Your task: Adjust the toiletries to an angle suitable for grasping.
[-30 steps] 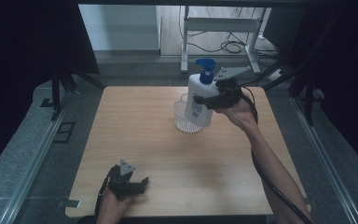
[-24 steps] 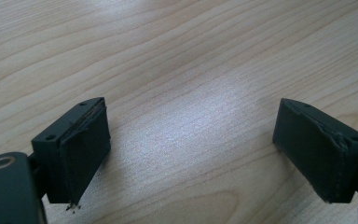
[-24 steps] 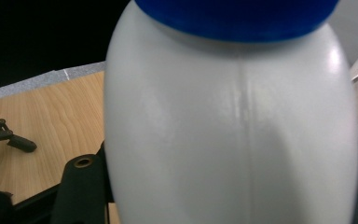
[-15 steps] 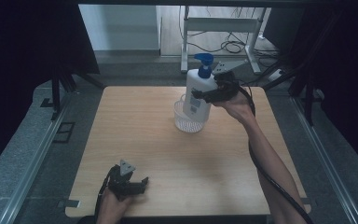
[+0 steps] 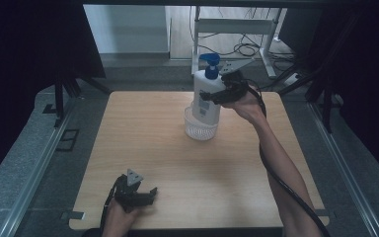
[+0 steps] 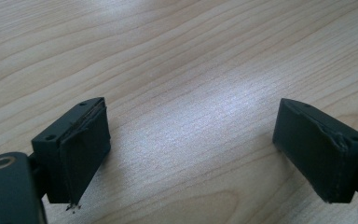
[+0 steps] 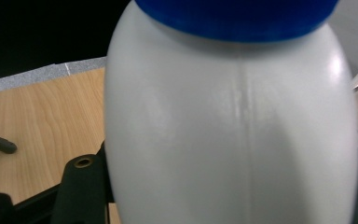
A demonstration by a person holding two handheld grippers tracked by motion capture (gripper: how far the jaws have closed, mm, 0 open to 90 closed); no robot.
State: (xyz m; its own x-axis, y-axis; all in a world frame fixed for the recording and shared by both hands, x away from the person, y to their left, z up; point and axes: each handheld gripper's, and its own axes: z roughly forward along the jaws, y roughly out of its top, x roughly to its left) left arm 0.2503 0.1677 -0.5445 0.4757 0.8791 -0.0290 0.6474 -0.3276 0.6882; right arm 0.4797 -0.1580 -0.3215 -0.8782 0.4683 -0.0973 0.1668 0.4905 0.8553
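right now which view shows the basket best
The high view: the white basket sits mid-table with the bottle held in it by the right gripper. The right gripper view gives the bottle's body up close; the left gripper view, bare table.

- pump bottle [image 7: 233, 135]: white plastic, smooth, glossy
- basket [image 5: 200, 129]: white perforated plastic
- table [image 6: 177, 70]: pale wood grain, satin sheen
- left gripper [image 6: 193, 154] pads: matt black, worn edges
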